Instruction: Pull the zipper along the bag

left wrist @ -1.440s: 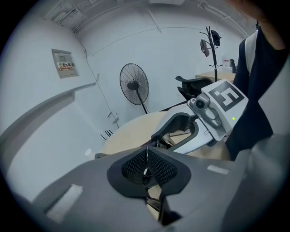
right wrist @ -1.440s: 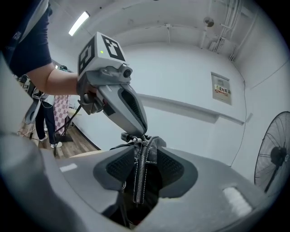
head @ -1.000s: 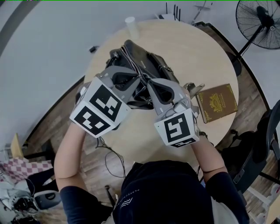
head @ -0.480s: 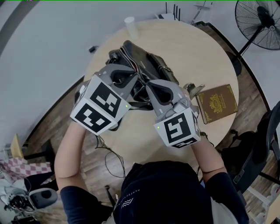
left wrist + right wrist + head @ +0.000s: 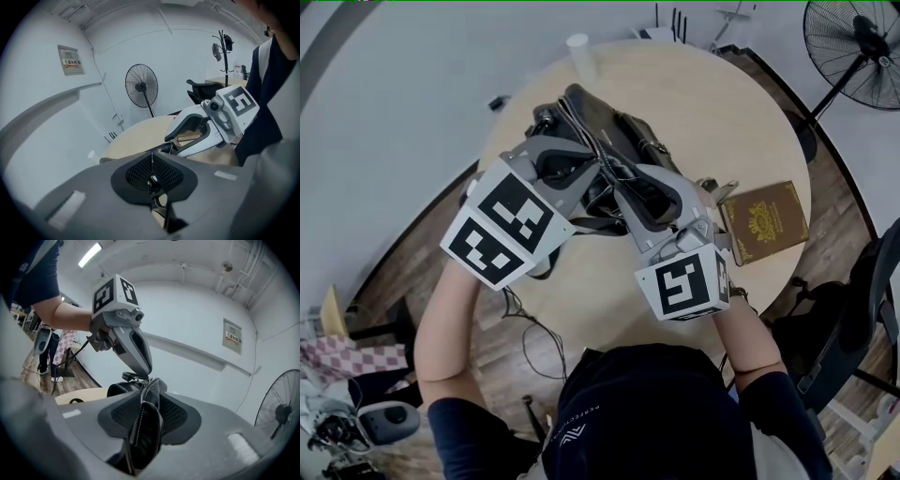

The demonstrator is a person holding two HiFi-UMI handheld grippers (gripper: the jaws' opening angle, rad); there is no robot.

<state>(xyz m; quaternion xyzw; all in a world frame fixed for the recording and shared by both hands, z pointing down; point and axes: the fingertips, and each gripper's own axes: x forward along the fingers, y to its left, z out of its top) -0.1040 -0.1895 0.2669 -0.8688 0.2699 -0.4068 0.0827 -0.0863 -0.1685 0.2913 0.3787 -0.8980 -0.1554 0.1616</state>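
A black leather bag (image 5: 614, 127) lies on the round wooden table (image 5: 722, 112), its zipper (image 5: 139, 416) running along the top. My left gripper (image 5: 593, 169) reaches in from the left and is shut on the small metal zipper pull (image 5: 152, 180). From the right, my right gripper (image 5: 616, 185) meets it at the same spot. Its jaws have just been opening. In the right gripper view the bag's zippered edge (image 5: 146, 427) stands between the spread pads of the right gripper (image 5: 150, 414), loose rather than pinched. The left gripper (image 5: 143, 373) hangs just beyond.
A brown book (image 5: 764, 220) lies at the table's right edge, close to my right hand. A white cup (image 5: 579, 52) stands at the far rim. A floor fan (image 5: 858, 47) is at the upper right, and cables (image 5: 534, 328) trail on the wooden floor below the table.
The right gripper's jaws have spread apart around the bag's edge, which they pinched before. The left gripper keeps its hold on the pull, and neither hand has shifted.
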